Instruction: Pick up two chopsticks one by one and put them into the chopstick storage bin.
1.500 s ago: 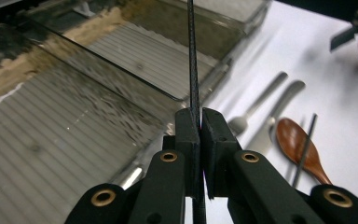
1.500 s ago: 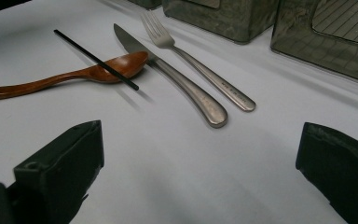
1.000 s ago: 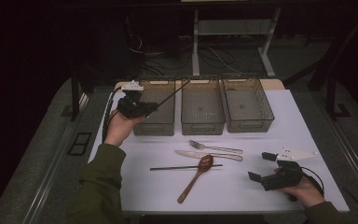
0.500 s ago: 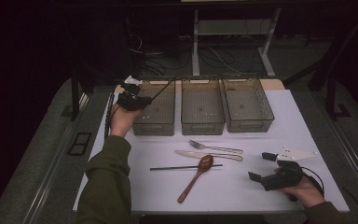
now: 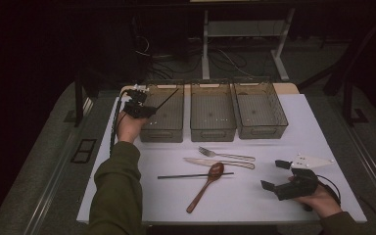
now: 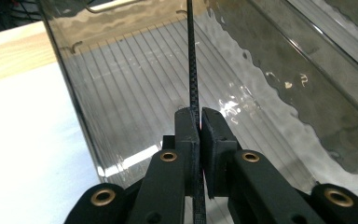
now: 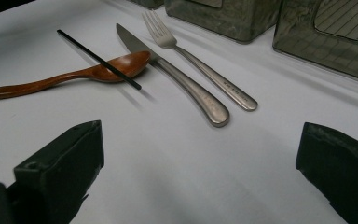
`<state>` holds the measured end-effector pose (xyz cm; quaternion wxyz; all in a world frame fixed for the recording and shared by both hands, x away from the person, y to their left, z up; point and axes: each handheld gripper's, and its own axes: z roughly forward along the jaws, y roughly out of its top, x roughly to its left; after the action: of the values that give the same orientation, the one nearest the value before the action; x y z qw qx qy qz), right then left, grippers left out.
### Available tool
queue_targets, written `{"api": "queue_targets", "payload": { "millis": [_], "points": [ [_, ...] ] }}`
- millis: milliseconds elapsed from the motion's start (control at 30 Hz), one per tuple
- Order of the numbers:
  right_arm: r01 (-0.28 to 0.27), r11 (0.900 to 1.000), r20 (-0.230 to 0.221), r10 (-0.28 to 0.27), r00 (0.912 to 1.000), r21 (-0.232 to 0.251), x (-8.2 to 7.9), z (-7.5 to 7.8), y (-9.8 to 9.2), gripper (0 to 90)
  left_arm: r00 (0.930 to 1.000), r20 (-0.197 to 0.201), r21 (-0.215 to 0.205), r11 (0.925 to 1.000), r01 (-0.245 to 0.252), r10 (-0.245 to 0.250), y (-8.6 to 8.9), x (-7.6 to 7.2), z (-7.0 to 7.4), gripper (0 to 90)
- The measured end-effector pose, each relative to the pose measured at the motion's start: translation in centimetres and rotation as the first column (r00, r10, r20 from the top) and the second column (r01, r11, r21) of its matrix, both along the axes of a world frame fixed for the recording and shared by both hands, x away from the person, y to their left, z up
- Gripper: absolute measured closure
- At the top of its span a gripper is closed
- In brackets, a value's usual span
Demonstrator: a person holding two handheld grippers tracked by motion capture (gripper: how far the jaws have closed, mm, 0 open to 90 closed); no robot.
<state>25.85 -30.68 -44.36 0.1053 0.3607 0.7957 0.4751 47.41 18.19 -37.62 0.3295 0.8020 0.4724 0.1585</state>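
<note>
Left gripper [image 5: 144, 110] lowered chopstick [image 6: 193, 74] into left bin [image 5: 162, 128], clamped | right gripper [image 5: 280, 175] wide | no readable writing

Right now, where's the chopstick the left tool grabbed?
High view: chopstick clamped in the left tool, angled over the leftmost bin, far left of the table.

— What is that thin black chopstick [image 6: 192, 70] doing?

— It is clamped low on its shaft, slanting up over the leftmost clear bin [image 5: 162, 113], its far tip above the bin's ribbed floor.

— Its surface?

— Finely woven, matte.
</note>
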Motion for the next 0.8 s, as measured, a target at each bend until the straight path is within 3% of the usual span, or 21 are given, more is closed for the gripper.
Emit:
{"api": "queue_targets", "payload": {
  "millis": [133, 233, 400, 533, 800],
  "points": [
    [0.0, 1.0, 0.001, 0.0, 1.0, 0.001, 0.0, 0.0, 0.0, 0.4, 1.0, 0.002, 0.004, 1.0, 0.005, -0.005, -0.2, 0.1, -0.1, 83.7],
    [-0.002, 1.0, 0.001, 0.002, 1.0, 0.0, 0.0, 0.0, 0.0, 0.4, 0.9999, 0.01, 0.024, 0.9997, 0.009, -0.01, -0.3, 0.0, -0.1, 70.5],
    [-0.004, 1.0, 0.0, 0.004, 1.0, 0.002, 0.0, 0.0, 0.0, 0.4, 0.9991, 0.028, -0.001, 0.9994, 0.033, -0.033, -0.3, -0.2, 0.2, 58.0],
    [-0.004, 1.0, 0.0, 0.004, 1.0, 0.003, 0.0, 0.0, 0.0, 0.4, 0.9947, 0.026, -0.033, 0.9944, 0.1, -0.099, -0.2, -0.6, 0.6, 52.3],
    [-0.002, 1.0, -0.001, 0.002, 1.0, 0.001, 0.0, 0.0, 0.0, 0.4, 0.9795, 0.083, -0.097, 0.9766, 0.192, -0.184, 0.0, -2.7, 1.7, 41.3]
  ]
}}
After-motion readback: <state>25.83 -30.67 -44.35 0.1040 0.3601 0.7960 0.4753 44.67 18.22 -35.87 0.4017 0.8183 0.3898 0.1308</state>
